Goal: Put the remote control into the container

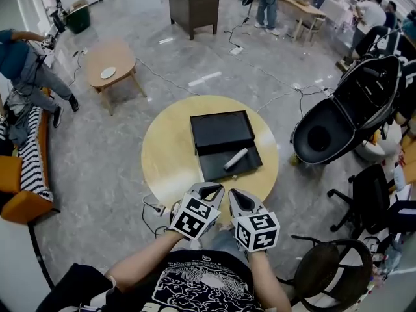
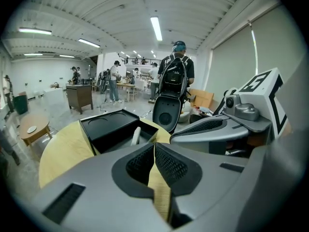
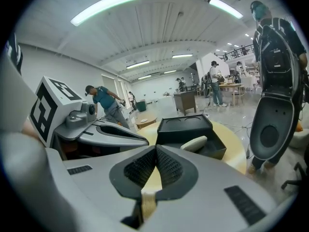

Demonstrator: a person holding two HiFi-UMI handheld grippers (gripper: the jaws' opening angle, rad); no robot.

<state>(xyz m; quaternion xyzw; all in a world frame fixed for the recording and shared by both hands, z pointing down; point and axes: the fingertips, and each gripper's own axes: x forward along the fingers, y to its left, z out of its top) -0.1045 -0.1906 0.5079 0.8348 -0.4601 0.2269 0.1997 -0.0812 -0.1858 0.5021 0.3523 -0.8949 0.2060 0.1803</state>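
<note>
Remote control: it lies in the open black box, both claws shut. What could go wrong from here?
The remote lies slantwise in the box, one end seemingly up by the wall, so the lid might not close flat. The shut left claw and right claw hang close; a nudge could shift the box.

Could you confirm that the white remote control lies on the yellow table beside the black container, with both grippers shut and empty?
Not quite: the head view shows the remote control lying inside the open black container, not beside it on the yellow table. Both the left gripper and the right gripper are indeed shut and empty.
</note>
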